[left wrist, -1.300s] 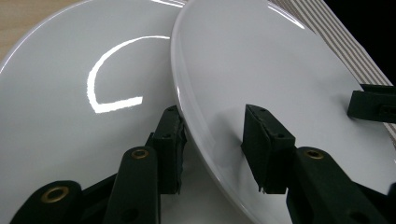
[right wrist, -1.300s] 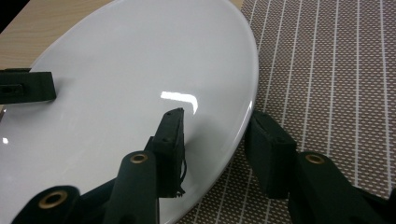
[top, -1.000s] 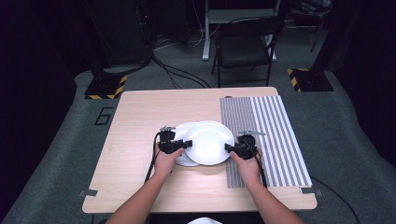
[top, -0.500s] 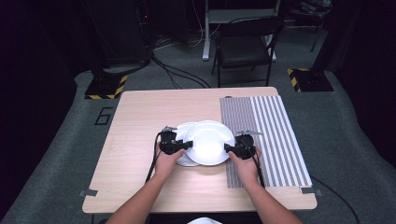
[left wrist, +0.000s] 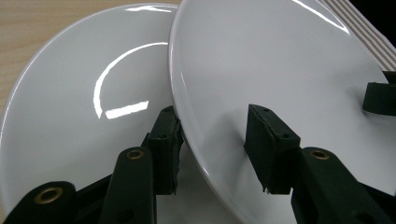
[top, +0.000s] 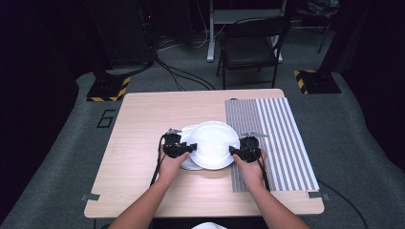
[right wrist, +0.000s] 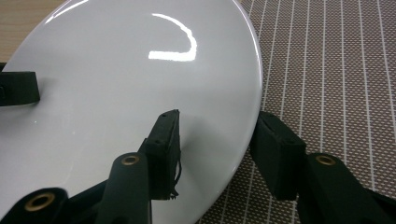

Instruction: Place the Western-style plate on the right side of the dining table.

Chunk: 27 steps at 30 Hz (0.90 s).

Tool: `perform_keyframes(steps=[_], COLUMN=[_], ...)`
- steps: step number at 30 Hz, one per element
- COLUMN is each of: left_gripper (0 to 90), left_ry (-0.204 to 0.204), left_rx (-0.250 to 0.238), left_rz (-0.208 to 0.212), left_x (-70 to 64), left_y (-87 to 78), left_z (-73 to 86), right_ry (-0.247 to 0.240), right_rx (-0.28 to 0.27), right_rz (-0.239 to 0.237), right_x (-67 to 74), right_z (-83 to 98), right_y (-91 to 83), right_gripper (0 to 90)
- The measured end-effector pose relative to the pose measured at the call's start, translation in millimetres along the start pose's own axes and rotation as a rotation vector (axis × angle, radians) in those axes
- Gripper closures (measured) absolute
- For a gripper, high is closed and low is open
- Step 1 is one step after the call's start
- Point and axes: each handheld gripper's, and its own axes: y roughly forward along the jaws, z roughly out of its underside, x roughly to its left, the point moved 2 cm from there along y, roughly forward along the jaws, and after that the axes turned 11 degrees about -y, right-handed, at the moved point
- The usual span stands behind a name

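A: What is the biggest thing here?

B: The wooden table (top: 143, 124). On its right part lies a striped mat (top: 277, 138), grey with white lines, running from the far edge almost to the near edge.

A: And on the table itself?

B: Two white plates near the middle. The upper plate (top: 213, 144) overlaps the lower plate (top: 187, 164); its right rim reaches over the left border of the mat. In the left gripper view the upper plate (left wrist: 280, 70) is tilted and lies across the right part of the lower plate (left wrist: 84, 116), which rests flat on the wood.

A: Who has hold of the upper plate?

B: Both grippers, one at each side. The left gripper (top: 190, 149) takes the plate's left rim and the right gripper (top: 233, 150) takes its right rim, with the person's hands behind them on the near side.

A: How do the left jaws stand?

B: In the left gripper view the left gripper (left wrist: 212, 144) has one pad under the rim and one over it, the rim passing between them. They are clamped on the upper plate.

A: And the right?

B: The right gripper (right wrist: 215, 149) has one finger on the plate's top face and the other below the rim, over the mat (right wrist: 336, 70). It, too, is closed on the upper plate (right wrist: 121, 79). The tip of the left gripper shows at that plate's far-left edge.
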Motion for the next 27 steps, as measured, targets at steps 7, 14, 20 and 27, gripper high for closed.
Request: perform_keyframes(steps=[7,14,20,27], left_gripper=[56.2,56.3,56.1,56.3], left_ry=[-0.008,-0.013,-0.009,-0.005], left_rx=[0.003,0.002,0.007,0.010], left_rz=[-0.009,-0.010,-0.007,-0.007], left_x=[-1.2,-1.3,-0.3,-3.5], left_y=[0.0,0.8,1.7,2.0], left_z=[-1.5,-3.0,-3.0,-3.3], right_ry=[-0.001,0.004,0.006,0.012], right_rx=[-0.006,-0.007,0.005,0.001], right_rz=[-0.003,-0.006,-0.014,-0.005], right_x=[0.2,-0.5,-2.2,-3.6], right_z=[-5.5,-6.5,-3.9,-3.5], right_y=[-3.1,-3.4,0.2,-1.5], right_gripper=[52.7,52.4,52.1,52.0])
